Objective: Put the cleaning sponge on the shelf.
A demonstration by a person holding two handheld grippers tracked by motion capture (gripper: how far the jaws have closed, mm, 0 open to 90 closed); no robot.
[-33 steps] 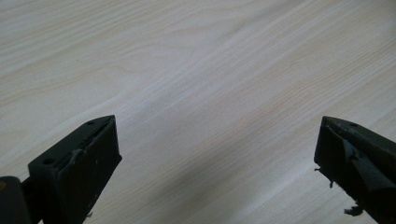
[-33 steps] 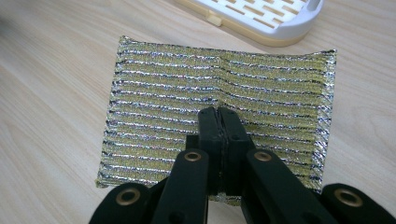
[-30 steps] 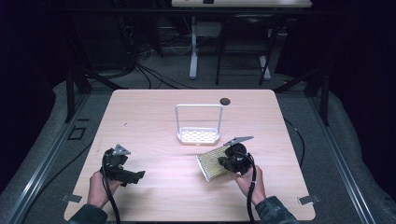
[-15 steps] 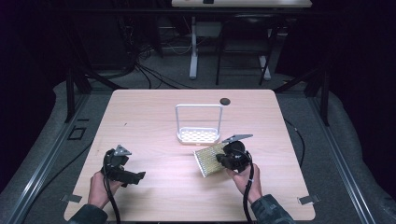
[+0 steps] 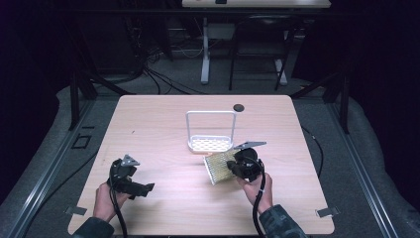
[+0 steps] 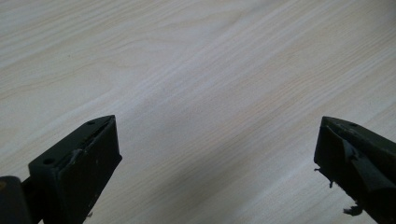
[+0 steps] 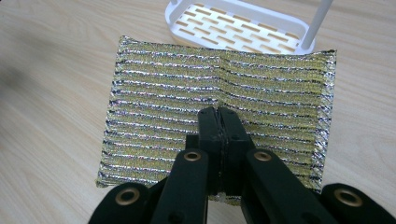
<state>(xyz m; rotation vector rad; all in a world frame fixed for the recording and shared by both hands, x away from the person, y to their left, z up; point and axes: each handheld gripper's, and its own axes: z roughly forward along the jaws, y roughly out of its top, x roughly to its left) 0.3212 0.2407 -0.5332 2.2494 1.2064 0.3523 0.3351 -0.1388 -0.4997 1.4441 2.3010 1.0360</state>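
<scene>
Right claw (image 7: 218,114) pinches the glittery scouring pad (image 7: 187,93) shut at mid-edge above the desk (image 5: 163,124); light, soft, likely floppy. Left claw (image 6: 217,158) gapes empty.

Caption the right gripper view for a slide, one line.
Right gripper pinches a gold scouring pad just short of the white slotted rack on the table.

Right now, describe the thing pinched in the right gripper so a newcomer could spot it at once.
Start at the light wooden table and find the white slotted rack with a tall wire handle near its middle. Just on the person's side of it, the right gripper is shut on a flat rectangular scouring pad. Its glittery gold and silver ribbed stripes set it apart from everything else on the table.
</scene>
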